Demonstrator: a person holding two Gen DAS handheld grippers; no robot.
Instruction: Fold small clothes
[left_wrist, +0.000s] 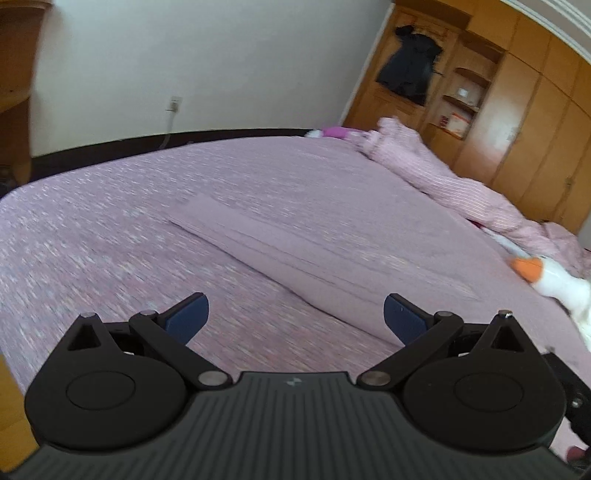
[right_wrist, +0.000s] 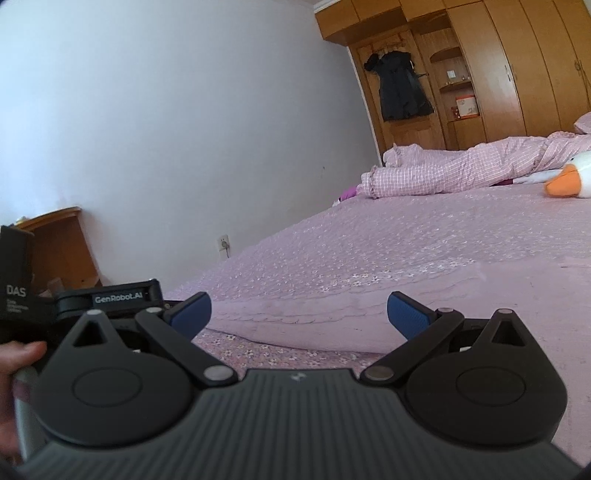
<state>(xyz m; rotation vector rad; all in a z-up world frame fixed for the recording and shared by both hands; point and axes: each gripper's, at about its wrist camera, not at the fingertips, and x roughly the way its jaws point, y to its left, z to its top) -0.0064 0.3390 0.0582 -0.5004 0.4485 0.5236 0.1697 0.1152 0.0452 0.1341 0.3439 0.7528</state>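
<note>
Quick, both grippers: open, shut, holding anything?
Left gripper: open, empty, above the folded mauve garment.
Right gripper: open, empty, at the garment's edge.

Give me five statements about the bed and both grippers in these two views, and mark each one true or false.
1. The left gripper is open. True.
2. The right gripper is clamped on the pink garment. False: its jaws stand wide apart, holding nothing.
3. A dark coat hangs at the wooden wardrobe. True.
4. The plush goose lies on the floor. False: it lies on the bedspread.
5. The pink garment lies flat on the bedspread. True.
</note>
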